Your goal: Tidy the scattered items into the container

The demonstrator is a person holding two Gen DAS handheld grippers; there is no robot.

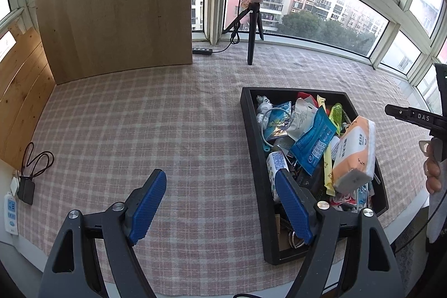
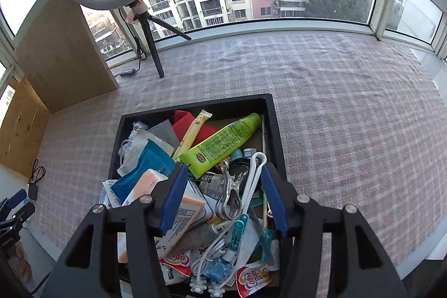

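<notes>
The checked tablecloth (image 1: 167, 113) lies bare of strays; the black tray (image 2: 275, 130) is heaped; the orange tissue pack (image 1: 353, 155), soft and light, rests atop the pile, best pinched across its short sides; the green tube (image 2: 223, 141) looks slick; the metal clip (image 2: 229, 197) is stiff. The left gripper (image 1: 220, 205) stands wide, empty; the right gripper (image 2: 223, 200) hangs parted over the tray, holding nothing; the ring light tripod (image 1: 252, 27) stands well apart.
</notes>
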